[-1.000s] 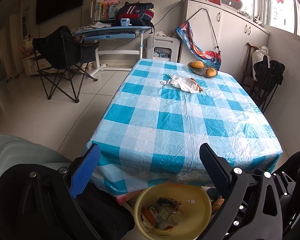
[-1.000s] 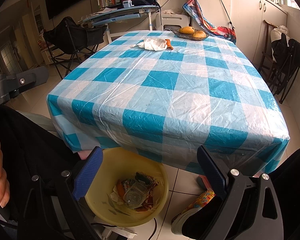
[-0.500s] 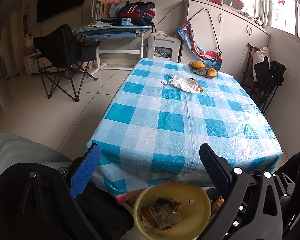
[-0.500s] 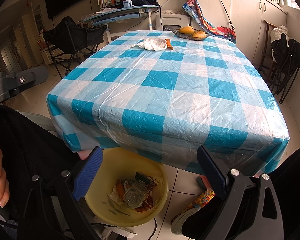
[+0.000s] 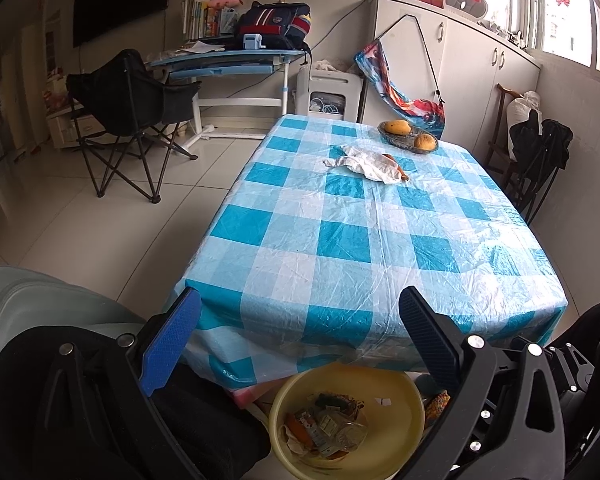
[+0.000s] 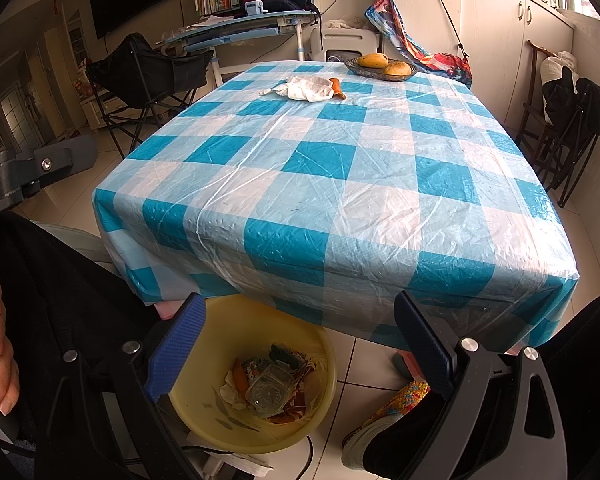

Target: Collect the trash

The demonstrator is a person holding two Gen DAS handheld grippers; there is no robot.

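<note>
Nothing is moving since earlier; both claws, left gripper (image 5: 296,344) and right gripper (image 6: 298,344), are gaping empty, needing to reach the crumpled tissue (image 5: 370,163) at upper centre.

Legible text: only the letters "AI", white, on the grey gripper body (image 6: 4,184) at the left edge of the right wrist view; the word is cut off by the frame. Book spines on the desk (image 5: 198,18) are too small to read.
</note>
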